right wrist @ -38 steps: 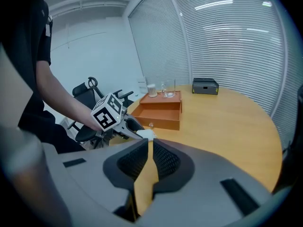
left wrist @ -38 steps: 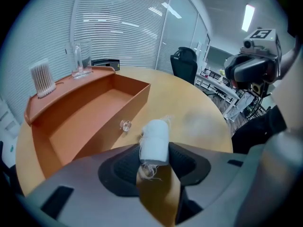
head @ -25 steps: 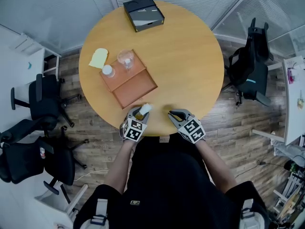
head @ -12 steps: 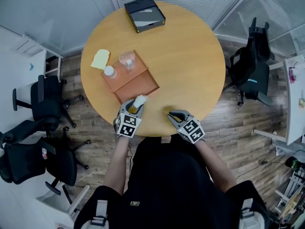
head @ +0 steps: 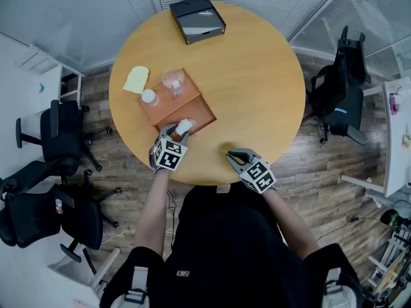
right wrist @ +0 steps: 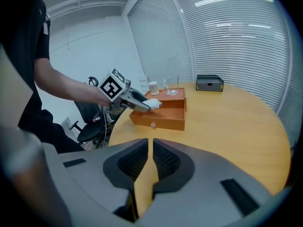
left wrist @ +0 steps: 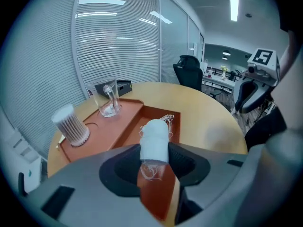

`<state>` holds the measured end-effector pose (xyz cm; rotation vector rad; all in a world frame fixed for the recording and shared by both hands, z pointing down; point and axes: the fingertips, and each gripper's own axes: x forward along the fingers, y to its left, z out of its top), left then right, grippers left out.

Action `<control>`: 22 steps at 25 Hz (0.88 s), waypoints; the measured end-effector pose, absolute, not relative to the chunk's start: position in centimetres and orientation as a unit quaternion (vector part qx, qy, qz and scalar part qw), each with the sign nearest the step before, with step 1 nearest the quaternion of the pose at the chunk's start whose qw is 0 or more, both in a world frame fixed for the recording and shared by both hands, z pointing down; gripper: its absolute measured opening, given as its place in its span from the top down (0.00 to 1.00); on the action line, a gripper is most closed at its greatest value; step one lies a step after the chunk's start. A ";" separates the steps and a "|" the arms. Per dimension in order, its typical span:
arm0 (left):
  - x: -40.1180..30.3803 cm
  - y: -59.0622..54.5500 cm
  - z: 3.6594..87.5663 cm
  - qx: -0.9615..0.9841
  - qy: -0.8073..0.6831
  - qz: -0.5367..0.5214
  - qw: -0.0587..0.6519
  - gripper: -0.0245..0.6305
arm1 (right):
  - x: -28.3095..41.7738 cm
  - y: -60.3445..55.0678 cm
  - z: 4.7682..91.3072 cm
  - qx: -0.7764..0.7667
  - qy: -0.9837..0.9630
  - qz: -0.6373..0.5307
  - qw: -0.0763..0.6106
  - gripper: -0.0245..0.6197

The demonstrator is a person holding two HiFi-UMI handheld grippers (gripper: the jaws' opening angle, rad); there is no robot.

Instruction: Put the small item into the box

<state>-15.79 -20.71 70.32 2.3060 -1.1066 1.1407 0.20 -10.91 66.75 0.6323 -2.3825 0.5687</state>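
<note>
Progress: left gripper [head: 177,131], jaws clamped on the frayed white cloth roll [left wrist: 154,138], has carried it from the table [head: 257,76] edge to above the orange box's open drawer [head: 200,110]; release likely comes next; right gripper [head: 234,154] rests closed, empty.

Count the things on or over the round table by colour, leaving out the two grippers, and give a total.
White: 2, the swab tub and the fabric roll
Clear: 1, the glass
Brown: 1, the open box
Black: 1, the far box
Yellow: 1, the flat piece
Total: 6
</note>
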 end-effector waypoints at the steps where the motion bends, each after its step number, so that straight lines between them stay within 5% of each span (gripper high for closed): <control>1: -15.9 -20.9 70.7 0.809 -0.387 0.408 0.168 0.69 | 0.2 -11.0 66.8 0.237 -0.898 0.215 0.303 0.92; 22: -15.1 -22.8 74.8 0.796 -0.347 0.461 0.183 0.69 | 0.2 -11.0 67.7 0.237 -0.892 0.222 0.316 0.92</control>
